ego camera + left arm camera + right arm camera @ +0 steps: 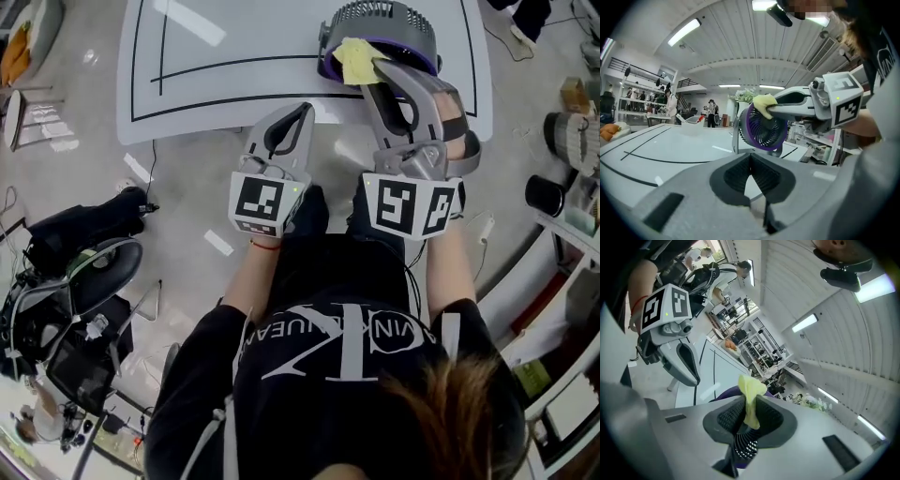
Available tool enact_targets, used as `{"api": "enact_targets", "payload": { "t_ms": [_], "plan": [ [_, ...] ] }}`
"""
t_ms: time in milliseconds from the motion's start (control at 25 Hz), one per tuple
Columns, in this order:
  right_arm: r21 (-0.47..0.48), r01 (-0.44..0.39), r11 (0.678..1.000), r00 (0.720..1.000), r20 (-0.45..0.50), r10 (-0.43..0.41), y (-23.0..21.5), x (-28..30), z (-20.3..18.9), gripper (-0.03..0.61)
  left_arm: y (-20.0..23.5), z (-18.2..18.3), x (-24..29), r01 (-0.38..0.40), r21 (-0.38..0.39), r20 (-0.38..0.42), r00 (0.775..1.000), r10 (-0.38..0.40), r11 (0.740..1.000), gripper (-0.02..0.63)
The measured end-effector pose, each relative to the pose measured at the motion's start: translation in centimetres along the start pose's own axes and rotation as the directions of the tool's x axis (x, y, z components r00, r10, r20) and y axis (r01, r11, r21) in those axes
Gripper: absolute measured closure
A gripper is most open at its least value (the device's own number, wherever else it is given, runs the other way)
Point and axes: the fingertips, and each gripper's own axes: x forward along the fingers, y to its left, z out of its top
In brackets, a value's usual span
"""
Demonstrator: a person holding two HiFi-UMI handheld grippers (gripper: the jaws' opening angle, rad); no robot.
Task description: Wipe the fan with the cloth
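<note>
Yellow cloth [359,59] is pinched in the right gripper [375,71], whose jaws clamp its lower end while the free fold presses on the upper front of the fan's purple rim. The fan [380,28] stands upright on the white table [234,94], at the right end, close to the near edge and just inside the black border line. In the left gripper view, its dark grille faces across the table top, with the cloth [764,104] at the top of the ring.

The left gripper [302,112] hangs over the table's near edge, jaws pressed together with nothing between them. It sits beside the right gripper but apart from it, short of the fan [764,130].

Left of the fan, the white top runs wide and flat to the far corner. The floor on the person's left is crowded with black equipment [80,272]. Shelves [572,141] stand close on the right, past the table's end.
</note>
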Motion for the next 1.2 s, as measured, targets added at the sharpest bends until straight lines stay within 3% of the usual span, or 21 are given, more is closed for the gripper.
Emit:
{"api": "enact_targets", "payload": {
  "t_ms": [200, 360, 720, 1000, 1200],
  "plan": [
    [-0.091, 0.113, 0.989, 0.99, -0.07, -0.119, -1.5, -0.8, -1.3, 0.518, -0.2, 0.8, 0.8, 0.033, 0.0, 0.017, 0.999, -0.033, 0.999, 0.604],
    [-0.101, 0.135, 0.986, 0.976, -0.159, -0.149, -1.5, -1.4, -3.8, 0.518, -0.4, 1.2, 1.4, 0.05, -0.001, 0.021, 0.999, -0.05, 0.999, 0.603],
    [0.089, 0.115, 0.989, 0.965, -0.248, -0.09, 1.5, -1.6, -6.7, 0.518, 0.0, 1.9, 1.7, 0.043, -0.007, 0.03, 0.999, -0.042, 0.999, 0.603],
    [0.113, 0.048, 0.992, 0.962, -0.271, -0.015, 3.8, -1.0, -7.1, 0.521, 0.4, 1.6, 1.2, 0.02, -0.025, 0.028, 0.999, -0.02, 0.999, 0.603],
    [0.072, -0.068, 0.995, 0.963, -0.256, 0.085, 6.3, 0.6, -6.1, 0.522, 1.4, 1.5, 0.8, -0.005, -0.048, 0.029, 1.0, 0.006, 0.999, 0.603]
  ]
}}
